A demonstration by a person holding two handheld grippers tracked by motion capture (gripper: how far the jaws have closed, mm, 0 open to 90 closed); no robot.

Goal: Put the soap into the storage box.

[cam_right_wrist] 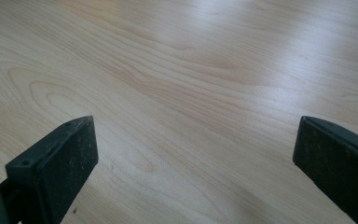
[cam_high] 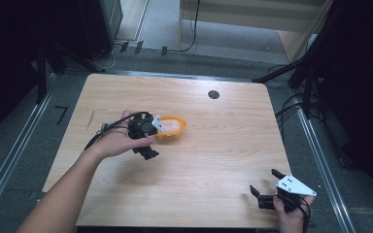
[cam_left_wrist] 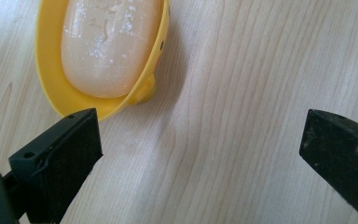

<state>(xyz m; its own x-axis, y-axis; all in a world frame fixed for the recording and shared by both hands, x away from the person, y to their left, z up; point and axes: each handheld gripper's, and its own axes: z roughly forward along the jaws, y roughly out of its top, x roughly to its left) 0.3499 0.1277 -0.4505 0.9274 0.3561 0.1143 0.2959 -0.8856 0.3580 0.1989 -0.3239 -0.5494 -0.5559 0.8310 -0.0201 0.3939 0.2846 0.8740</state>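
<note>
While the left tongs [cam_high: 148,141] hang just beside the yellow dish [cam_high: 174,132] near the middle of the table [cam_high: 213,160], their jaws stand wide with nothing between them. A pale soap [cam_left_wrist: 107,44] lies in the dish, one jaw close to its rim. Well apart at the near right corner, the right tongs [cam_high: 264,187] gape wide over bare wood.
</note>
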